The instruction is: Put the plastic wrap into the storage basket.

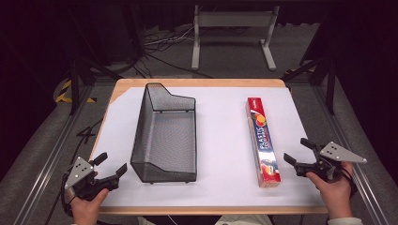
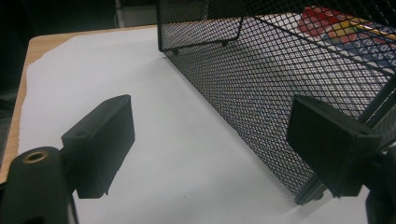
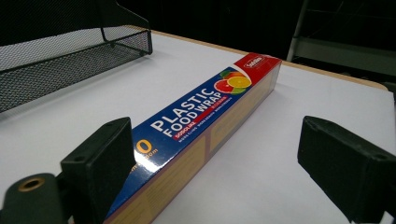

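Cardboard plastic-wrap box (image 1: 263, 142) lengthwise just left of right gripper (image 1: 297, 157), jaws apart, nothing held; left gripper (image 1: 111, 167) likewise apart, beside wire mesh basket (image 1: 164, 136).

A long red-and-blue plastic wrap box (image 1: 262, 140) lies flat on the table's right side, closed, pointing away.

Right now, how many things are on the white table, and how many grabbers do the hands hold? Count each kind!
Black mesh basket: 1
Plastic wrap box: 1
Grippers: 2, the left gripper and the right gripper, both open
Total: 4
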`<state>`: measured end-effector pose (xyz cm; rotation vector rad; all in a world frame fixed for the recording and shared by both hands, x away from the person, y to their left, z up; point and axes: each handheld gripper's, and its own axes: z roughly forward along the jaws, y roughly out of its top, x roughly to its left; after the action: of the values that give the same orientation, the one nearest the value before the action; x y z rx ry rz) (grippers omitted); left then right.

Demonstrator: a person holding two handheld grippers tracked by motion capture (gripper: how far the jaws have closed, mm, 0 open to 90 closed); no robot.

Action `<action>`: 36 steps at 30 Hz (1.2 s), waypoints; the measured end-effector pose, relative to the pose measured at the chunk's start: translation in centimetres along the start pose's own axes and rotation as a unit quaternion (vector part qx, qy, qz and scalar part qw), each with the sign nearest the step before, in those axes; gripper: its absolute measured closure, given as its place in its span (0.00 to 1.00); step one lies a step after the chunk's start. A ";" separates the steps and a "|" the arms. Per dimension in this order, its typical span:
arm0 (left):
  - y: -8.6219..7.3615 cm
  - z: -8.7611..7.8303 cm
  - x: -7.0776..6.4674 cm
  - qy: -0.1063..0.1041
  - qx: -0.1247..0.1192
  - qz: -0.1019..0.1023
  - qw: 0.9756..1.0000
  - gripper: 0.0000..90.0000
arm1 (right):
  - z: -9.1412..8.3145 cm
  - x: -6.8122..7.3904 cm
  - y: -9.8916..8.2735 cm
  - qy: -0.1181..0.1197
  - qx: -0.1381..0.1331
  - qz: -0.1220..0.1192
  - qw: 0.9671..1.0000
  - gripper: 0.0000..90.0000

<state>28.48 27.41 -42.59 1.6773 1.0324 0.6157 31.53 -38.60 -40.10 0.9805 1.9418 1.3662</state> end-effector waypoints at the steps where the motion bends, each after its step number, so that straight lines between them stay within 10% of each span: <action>1: 0.0 0.0 0.0 0.000 -0.002 0.000 1.000 0.18 | 0.0 0.0 0.0 0.001 -0.001 0.000 1.000 0.12; 19: -0.1 -0.3 -0.2 0.009 0.000 0.001 1.000 0.18 | 2.5 0.9 3.1 0.004 0.037 0.006 0.999 0.06; 31: -0.1 -0.2 -0.3 0.008 0.002 0.007 1.000 0.17 | 5.9 1.4 6.0 0.011 0.143 0.040 0.989 0.21; 36: -0.1 -0.2 -0.4 0.008 0.002 0.008 1.000 0.17 | 6.9 1.7 6.9 0.006 0.145 0.025 0.989 0.21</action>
<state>28.12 27.21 -42.56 1.6878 1.0341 0.6382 37.67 -32.06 -35.81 1.1639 2.1800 1.1362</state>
